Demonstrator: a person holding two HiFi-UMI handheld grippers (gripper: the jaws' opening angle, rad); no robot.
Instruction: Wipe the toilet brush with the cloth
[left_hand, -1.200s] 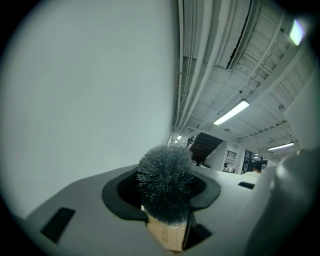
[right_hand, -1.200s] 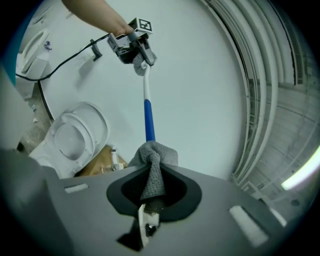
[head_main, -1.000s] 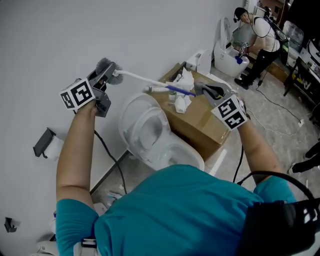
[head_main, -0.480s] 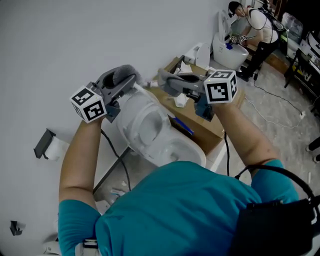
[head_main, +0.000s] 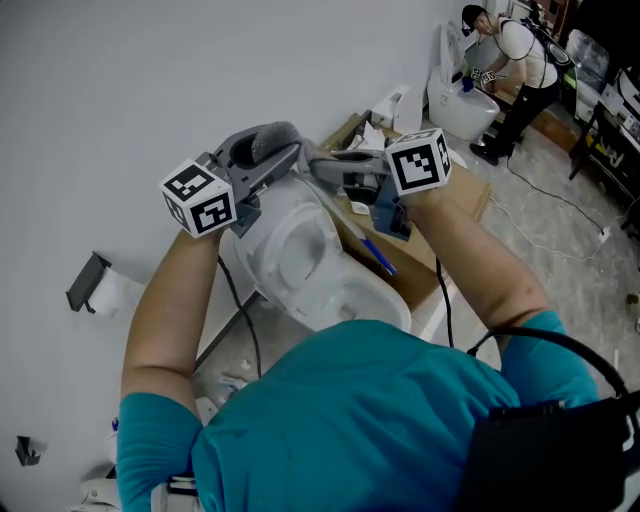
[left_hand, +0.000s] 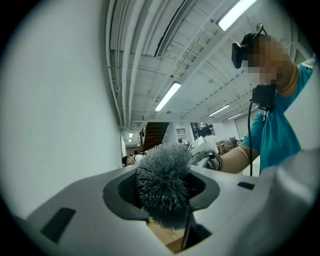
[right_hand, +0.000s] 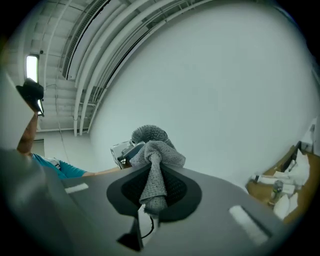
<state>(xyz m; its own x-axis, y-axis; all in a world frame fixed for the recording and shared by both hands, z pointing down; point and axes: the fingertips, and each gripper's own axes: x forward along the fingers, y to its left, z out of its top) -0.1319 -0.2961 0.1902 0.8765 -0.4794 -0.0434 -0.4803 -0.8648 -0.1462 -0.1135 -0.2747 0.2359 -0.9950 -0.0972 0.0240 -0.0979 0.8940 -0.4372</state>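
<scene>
The left tool (head_main: 262, 162) is clenched on the bristle head of the grey-bristled, white-handled toilet brush (left_hand: 162, 185), held above the white ceramic toilet (head_main: 300, 262). The right tool (head_main: 335, 170) clamps a bunched grey knitted cloth (right_hand: 156, 160) close beside the bristles. Wiping seems about to begin: the cloth needs pressing onto the brush, then stroking along it. The brush's long axis appears to slope from its head down-right to its blue grip (head_main: 378, 257).
</scene>
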